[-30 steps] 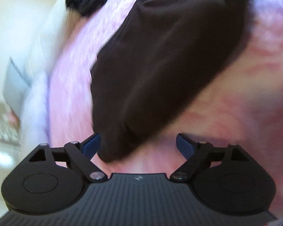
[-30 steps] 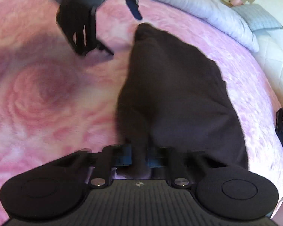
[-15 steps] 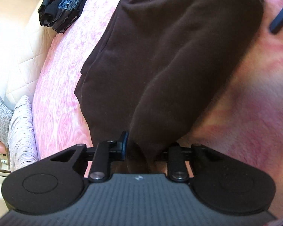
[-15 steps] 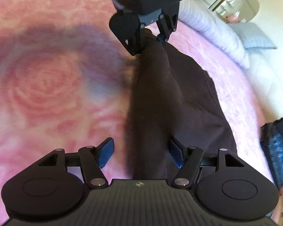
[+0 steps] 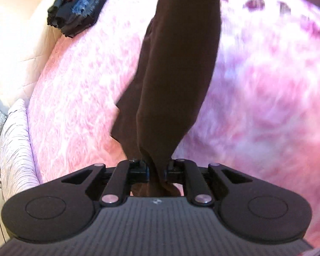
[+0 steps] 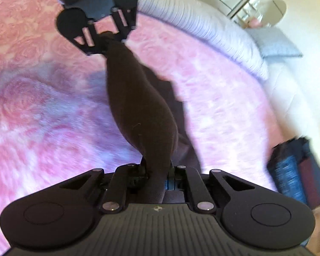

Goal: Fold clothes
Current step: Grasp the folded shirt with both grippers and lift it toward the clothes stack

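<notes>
A dark brown garment (image 5: 177,68) hangs stretched between both grippers above the pink rose-patterned bedspread (image 5: 266,98). My left gripper (image 5: 157,171) is shut on one end of it, with cloth bunched between the fingers. In the right wrist view my right gripper (image 6: 157,175) is shut on the other end of the brown garment (image 6: 138,106). The left gripper (image 6: 108,36) shows there at the top, clamped on the far end. Loose lower cloth trails down behind the taut fold.
A stack of folded dark and blue clothes (image 5: 81,6) lies at the bed's edge and also appears as the clothes stack (image 6: 292,168) at the right. A striped pillow (image 6: 202,29) and a grey pillow (image 6: 275,42) line the head of the bed. The pink bedspread (image 6: 42,106) spreads left.
The left gripper shut on the garment's end, then the right one shut on the other end. Both lifted, and the garment now hangs pulled into a narrow band off the bed.
</notes>
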{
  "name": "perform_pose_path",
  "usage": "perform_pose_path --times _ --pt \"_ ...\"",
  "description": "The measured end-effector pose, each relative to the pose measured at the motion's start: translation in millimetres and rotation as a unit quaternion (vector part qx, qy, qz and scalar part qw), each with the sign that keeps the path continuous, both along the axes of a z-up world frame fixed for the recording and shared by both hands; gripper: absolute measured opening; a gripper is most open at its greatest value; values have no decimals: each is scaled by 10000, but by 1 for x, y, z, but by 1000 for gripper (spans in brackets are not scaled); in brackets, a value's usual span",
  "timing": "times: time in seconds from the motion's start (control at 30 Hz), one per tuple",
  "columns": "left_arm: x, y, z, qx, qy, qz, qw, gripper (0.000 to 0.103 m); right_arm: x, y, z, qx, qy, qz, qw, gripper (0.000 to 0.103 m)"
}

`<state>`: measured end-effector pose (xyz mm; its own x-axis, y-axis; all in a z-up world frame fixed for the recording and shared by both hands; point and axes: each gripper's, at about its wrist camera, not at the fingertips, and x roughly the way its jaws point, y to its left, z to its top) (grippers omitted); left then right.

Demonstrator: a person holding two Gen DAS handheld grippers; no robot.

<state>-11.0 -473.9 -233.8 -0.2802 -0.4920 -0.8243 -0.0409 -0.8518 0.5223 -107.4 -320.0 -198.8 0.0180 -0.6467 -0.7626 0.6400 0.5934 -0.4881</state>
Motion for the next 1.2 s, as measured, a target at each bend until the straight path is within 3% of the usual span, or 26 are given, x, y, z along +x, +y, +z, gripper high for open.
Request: perform_pose_path --times 0.17,0.3,0.57,0.77,1.0,1.2 --pt "-14 24 31 24 93 410 9991 9 -17 14 25 -2 471 433 9980 9" --pt "-25 31 73 65 327 629 9975 9 -28 21 59 -49 548 475 9974 9" --pt "-75 24 183 -376 797 540 9946 9 -73 27 147 -429 647 454 9959 9" --pt "-146 6 235 -578 924 251 9937 9 -133 21 203 -824 571 40 9950 9" --pt "-275 -91 258 -921 1180 215 9885 9 -263 -54 232 -1305 551 -173 9898 9" --pt "-410 -233 273 -984 1536 718 9806 9 -416 -205 244 -1652 630 -164 9841 9"
